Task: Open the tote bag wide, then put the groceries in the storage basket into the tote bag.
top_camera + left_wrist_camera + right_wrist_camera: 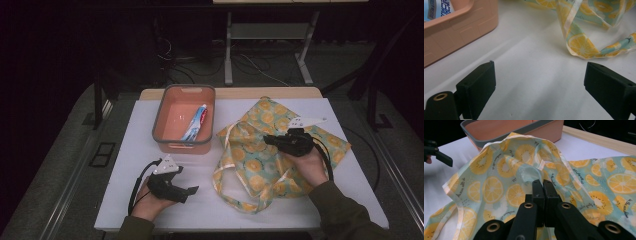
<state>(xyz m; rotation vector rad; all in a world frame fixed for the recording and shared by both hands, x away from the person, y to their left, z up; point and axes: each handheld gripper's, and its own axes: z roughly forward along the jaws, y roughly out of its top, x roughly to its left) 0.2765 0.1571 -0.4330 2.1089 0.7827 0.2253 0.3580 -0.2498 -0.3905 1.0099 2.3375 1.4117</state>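
Observation:
A light-blue cloth bag [255,150] printed with lemon slices lies crumpled on the right half of the white table [145,135]. My right gripper [267,139] is over its middle, shut on a pinched fold of the fabric [531,173], which rises to the jaws [543,182]. My left gripper [192,191] rests near the front left edge, open, nothing between its fingers [540,65]. A strap of the bag [579,42] lies just ahead of it.
A salmon bin with a grey rim [182,146] stands at the back left of the bag, holding a toothpaste tube [196,122]. The bin's corner [461,27] is close ahead of the left gripper. A wooden strip [235,93] edges the far side.

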